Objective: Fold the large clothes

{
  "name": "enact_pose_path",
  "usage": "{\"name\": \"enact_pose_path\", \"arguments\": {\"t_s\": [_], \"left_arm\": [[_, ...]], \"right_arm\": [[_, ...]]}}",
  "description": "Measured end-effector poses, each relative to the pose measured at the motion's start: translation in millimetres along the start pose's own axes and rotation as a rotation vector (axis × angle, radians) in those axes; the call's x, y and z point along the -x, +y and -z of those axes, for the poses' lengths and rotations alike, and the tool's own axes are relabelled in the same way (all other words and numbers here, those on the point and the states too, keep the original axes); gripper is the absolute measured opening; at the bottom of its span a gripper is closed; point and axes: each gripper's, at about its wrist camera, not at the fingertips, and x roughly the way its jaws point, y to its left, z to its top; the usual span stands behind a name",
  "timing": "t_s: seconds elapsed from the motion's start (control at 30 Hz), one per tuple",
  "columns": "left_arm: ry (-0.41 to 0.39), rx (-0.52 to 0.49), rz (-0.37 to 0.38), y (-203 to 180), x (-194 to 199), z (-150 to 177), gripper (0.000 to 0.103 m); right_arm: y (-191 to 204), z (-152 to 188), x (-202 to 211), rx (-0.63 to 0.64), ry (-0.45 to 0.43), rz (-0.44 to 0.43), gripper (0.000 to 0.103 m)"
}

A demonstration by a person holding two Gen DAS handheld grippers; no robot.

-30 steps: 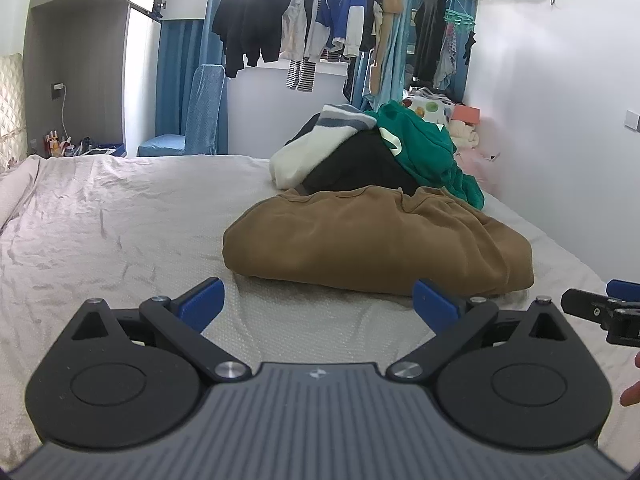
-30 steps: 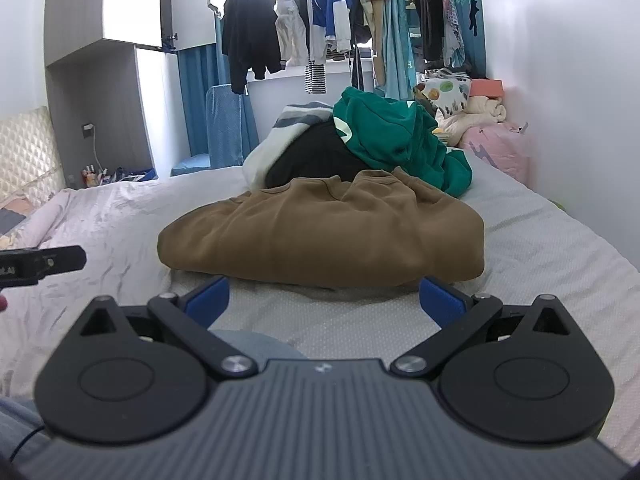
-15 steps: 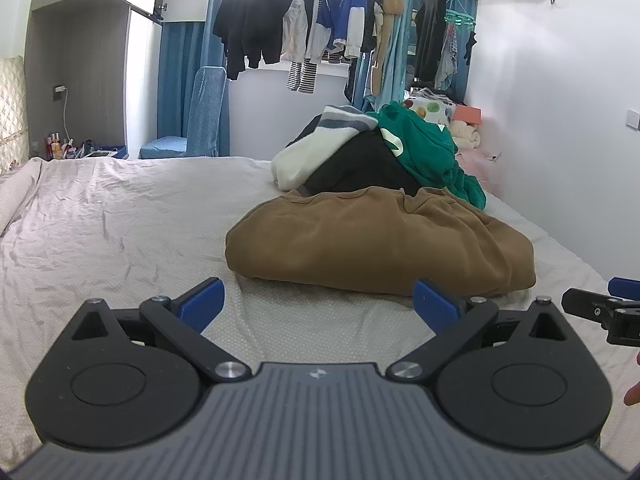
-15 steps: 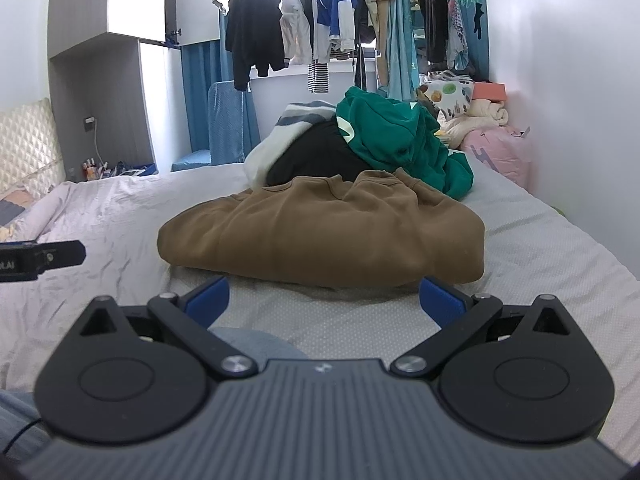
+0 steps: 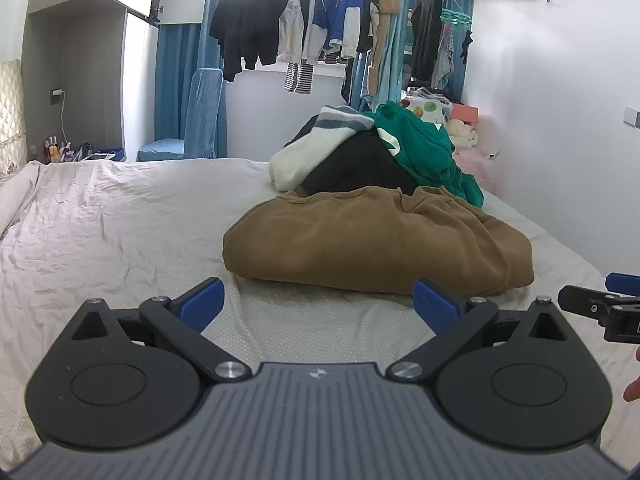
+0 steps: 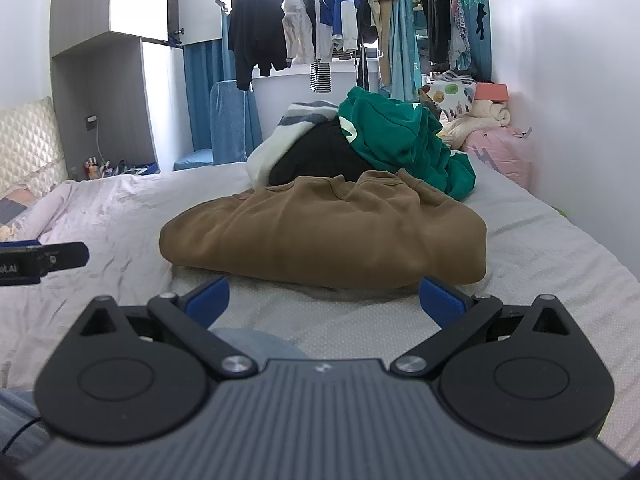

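A brown sweatshirt (image 5: pixel 376 236) (image 6: pixel 324 232) lies folded in a thick bundle on the bed, just beyond both grippers. My left gripper (image 5: pixel 318 300) is open, its blue pads spread wide and empty, a short way in front of the bundle's near edge. My right gripper (image 6: pixel 326 298) is open too and holds nothing, equally close to the bundle. Behind the sweatshirt rises a heap of clothes: a green garment (image 5: pixel 424 148) (image 6: pixel 396 140), a black one (image 5: pixel 360 168) and a white and grey striped one (image 5: pixel 316 140).
The pale bedsheet (image 5: pixel 120 216) stretches to the left. A white wall (image 5: pixel 560 120) runs along the bed's right side. Clothes hang on a rail (image 5: pixel 320 20) at the window. The other gripper's tip (image 5: pixel 592 304) shows at right, with a fingertip below it; a blue chair (image 5: pixel 192 128) stands behind.
Both grippers have tilted up slightly, so the room's upper part shows more. The sweatshirt and the heap have not moved; both grippers stay open.
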Motion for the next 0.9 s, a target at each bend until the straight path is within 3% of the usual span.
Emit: {"name": "enact_pose_path", "arguments": {"t_s": [0.9], "left_arm": [[0.004,-0.013,0.010,2.9,0.7,3.9,0.102]], "right_arm": [[0.3,1.8,-1.6,0.000,0.008,0.001,0.103]]}}
